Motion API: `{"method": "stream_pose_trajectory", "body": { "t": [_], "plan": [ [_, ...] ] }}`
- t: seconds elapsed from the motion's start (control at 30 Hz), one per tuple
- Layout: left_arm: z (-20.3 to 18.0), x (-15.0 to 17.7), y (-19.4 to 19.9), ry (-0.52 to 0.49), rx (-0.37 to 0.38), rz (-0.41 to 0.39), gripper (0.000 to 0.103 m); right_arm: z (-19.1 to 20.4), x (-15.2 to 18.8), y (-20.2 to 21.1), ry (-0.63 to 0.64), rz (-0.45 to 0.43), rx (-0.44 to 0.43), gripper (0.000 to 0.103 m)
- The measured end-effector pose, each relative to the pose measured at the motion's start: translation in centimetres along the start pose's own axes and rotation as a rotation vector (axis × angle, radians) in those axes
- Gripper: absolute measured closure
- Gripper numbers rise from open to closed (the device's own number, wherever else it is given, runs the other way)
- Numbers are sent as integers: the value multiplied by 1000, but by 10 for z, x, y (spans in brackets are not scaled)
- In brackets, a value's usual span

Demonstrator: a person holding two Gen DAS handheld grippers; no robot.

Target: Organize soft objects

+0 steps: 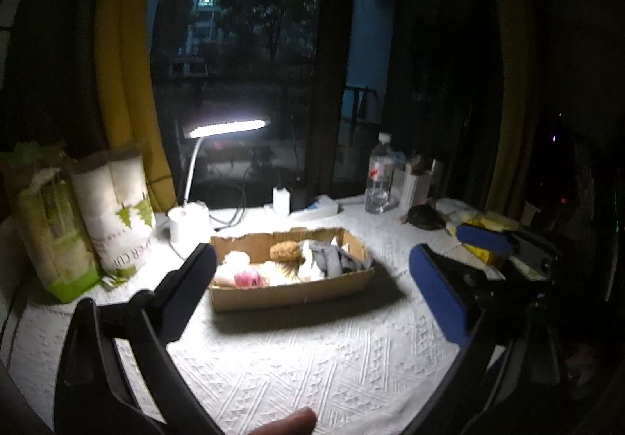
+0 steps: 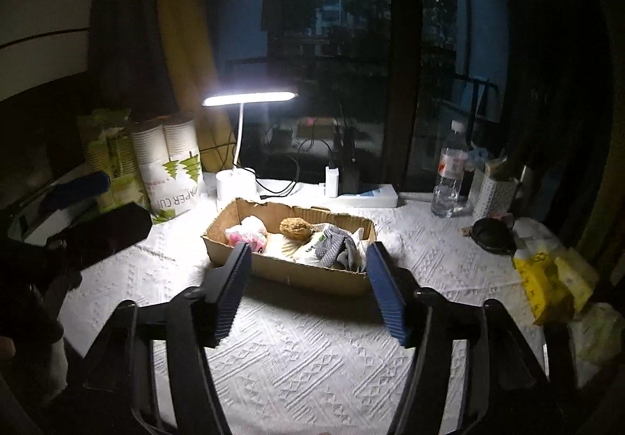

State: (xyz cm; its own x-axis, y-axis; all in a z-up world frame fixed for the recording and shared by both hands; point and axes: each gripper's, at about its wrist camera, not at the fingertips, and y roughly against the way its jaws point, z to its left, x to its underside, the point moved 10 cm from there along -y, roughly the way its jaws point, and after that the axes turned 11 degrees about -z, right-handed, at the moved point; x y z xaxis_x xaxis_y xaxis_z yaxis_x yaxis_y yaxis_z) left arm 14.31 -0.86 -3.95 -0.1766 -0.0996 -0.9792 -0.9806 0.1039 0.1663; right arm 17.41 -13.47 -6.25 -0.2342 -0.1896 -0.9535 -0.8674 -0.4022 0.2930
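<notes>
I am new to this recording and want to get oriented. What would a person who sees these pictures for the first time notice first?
First, the lit desk lamp glowing at the back of the table before a dark night window. Under it, mid-table on the white patterned cloth, an open cardboard box holds soft things: a pink plush, a brown fuzzy item, grey socks. In front, the right gripper stands open and empty.

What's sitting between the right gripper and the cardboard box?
Nothing: only bare white textured tablecloth lies between the right gripper and the cardboard box, seen in the right wrist view.
</notes>
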Motion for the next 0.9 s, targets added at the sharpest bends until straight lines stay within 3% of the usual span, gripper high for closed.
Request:
{"method": "stream_pose_trajectory", "body": {
  "t": [0.13, 0.37, 0.9],
  "plan": [
    [1, -19, 19, -5, -12, -37, 3, 5, -14, 22, 35, -19, 17, 28],
    [6, -47, 39, -18, -67, -98, 3, 2, -32, 53, 23, -73, 52, 26],
    [-1, -43, 38, -45, -65, -81, 2, -12, -39, 61, -28, -107, 73, 25]
  ]
}}
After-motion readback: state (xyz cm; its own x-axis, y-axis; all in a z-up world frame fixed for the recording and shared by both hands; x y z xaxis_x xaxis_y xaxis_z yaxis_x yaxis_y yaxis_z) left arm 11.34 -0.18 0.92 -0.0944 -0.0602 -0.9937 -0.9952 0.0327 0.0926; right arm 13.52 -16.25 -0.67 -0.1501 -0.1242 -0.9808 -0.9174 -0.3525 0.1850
